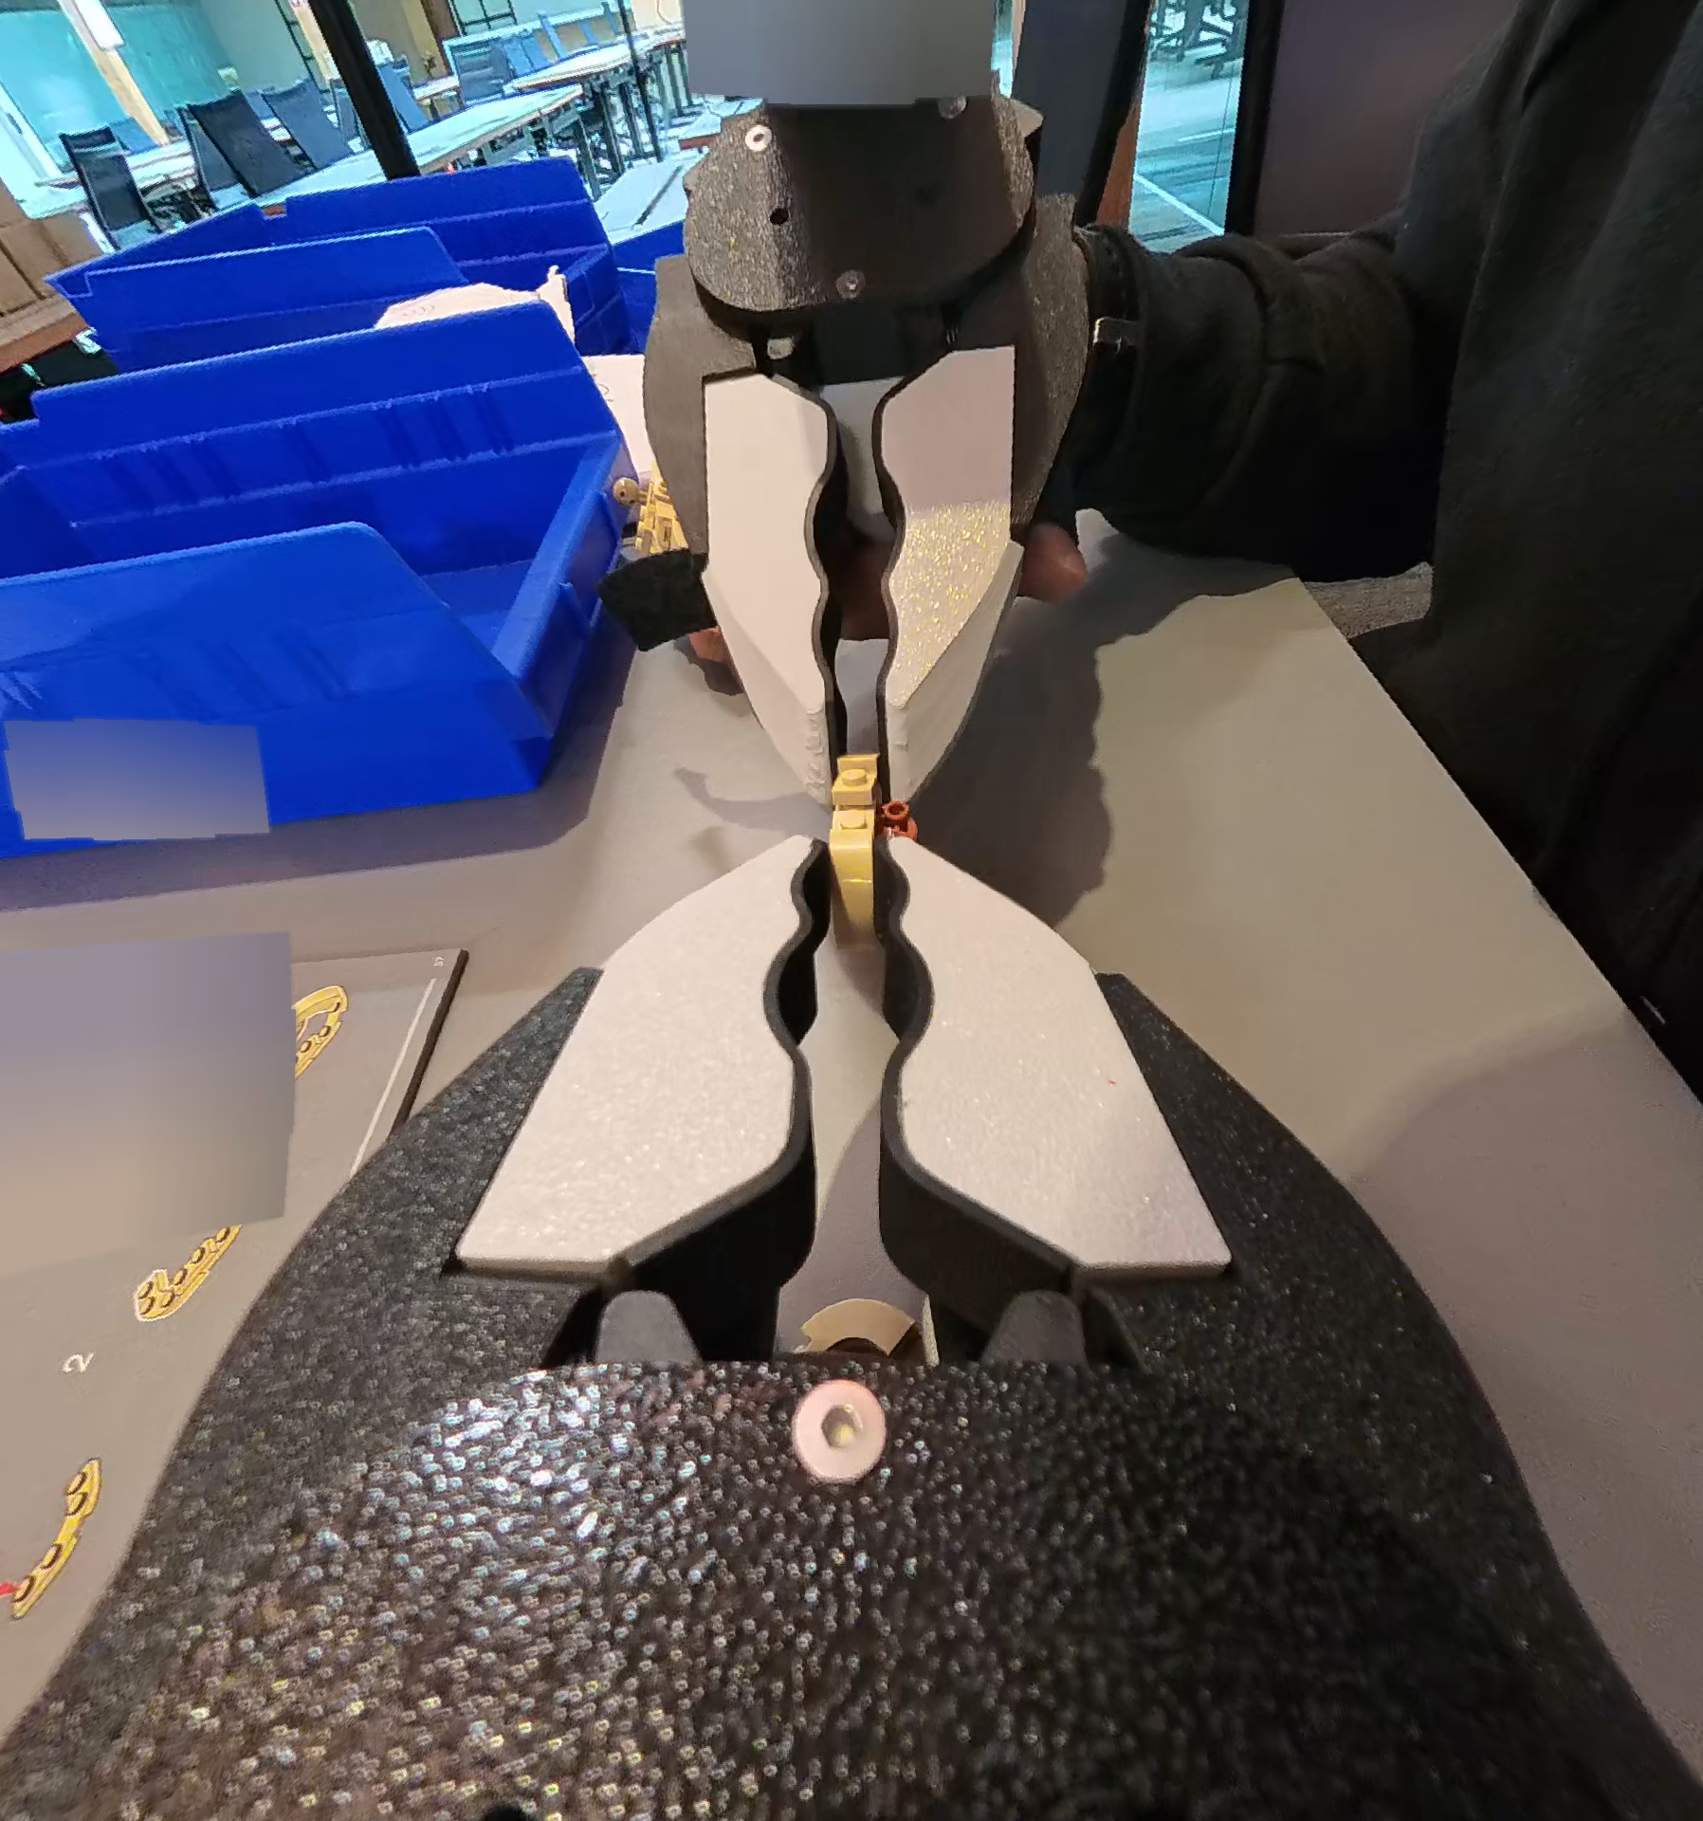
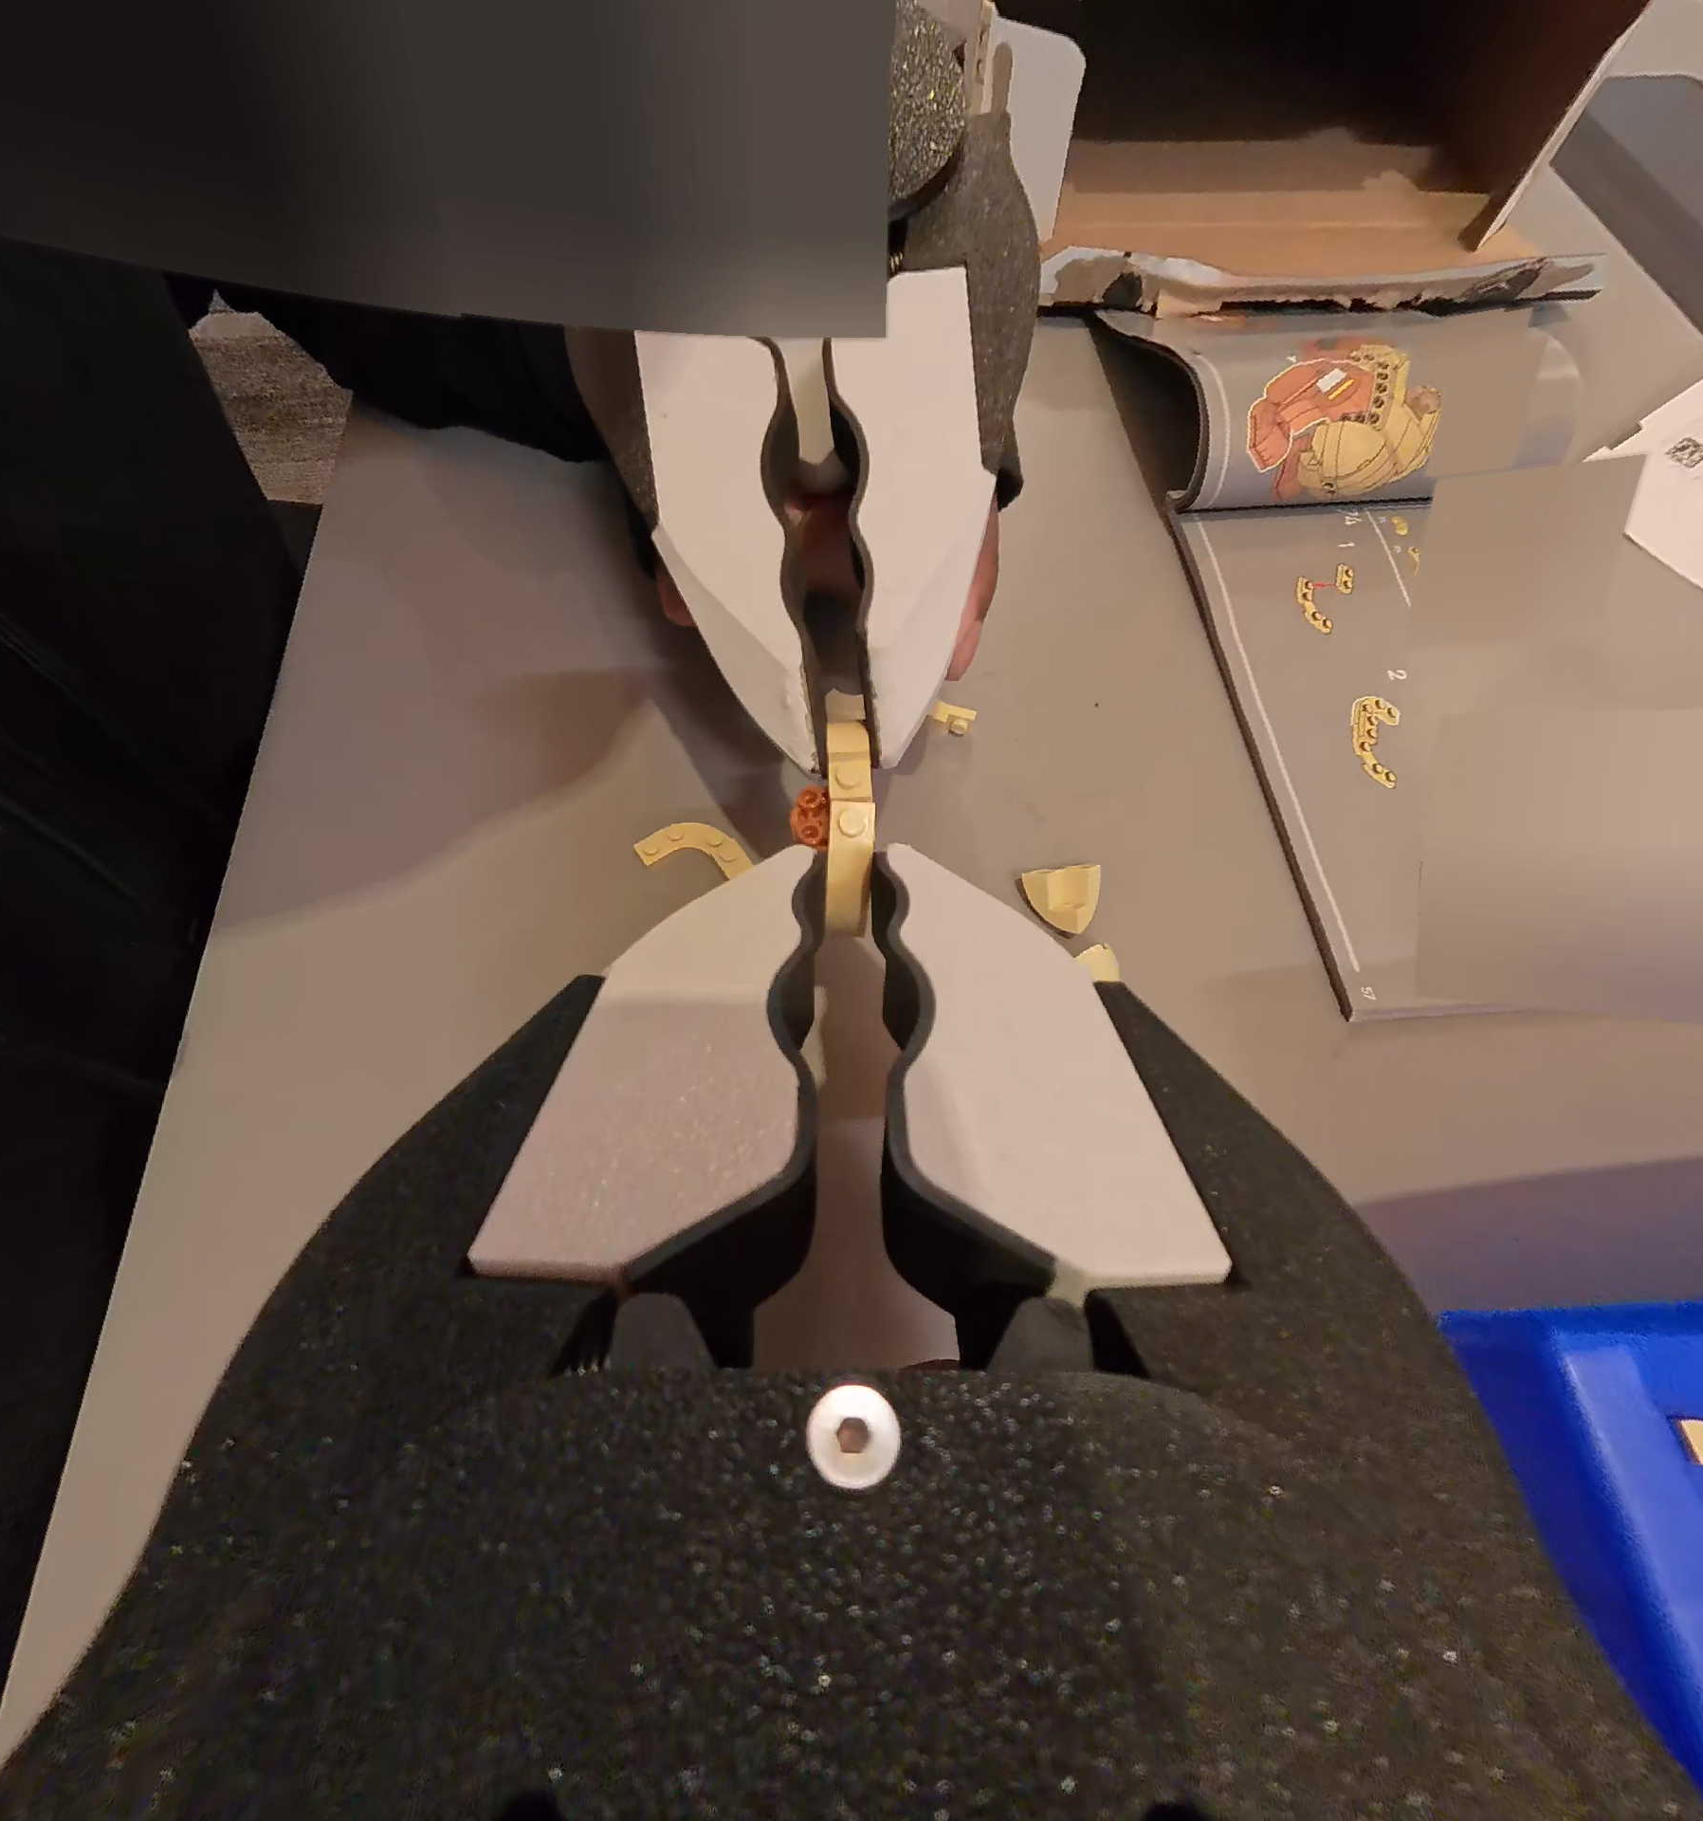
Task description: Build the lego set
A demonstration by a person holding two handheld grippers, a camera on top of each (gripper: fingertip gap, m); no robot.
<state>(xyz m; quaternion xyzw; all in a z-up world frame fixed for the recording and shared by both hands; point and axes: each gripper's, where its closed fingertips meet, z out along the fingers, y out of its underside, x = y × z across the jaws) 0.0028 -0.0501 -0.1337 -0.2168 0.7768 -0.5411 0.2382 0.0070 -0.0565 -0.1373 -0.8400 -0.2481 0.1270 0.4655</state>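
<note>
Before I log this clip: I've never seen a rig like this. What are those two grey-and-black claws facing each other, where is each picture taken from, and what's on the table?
These are hand-held claws, one in each of a person's hands, with no robot arm. Each carries a camera that looks along its own two fingers, so each picture shows its own claw at the bottom and the other one facing it.

In the left wrist view, the left claw is shut on a tan curved brick. In the right wrist view, the right claw grips a second tan curved brick. The two bricks meet end to end above the grey table, with a small reddish-brown round piece at the joint.

On the table lie blue bins, an open instruction booklet, a tan curved plate and loose tan wedge pieces.
</note>
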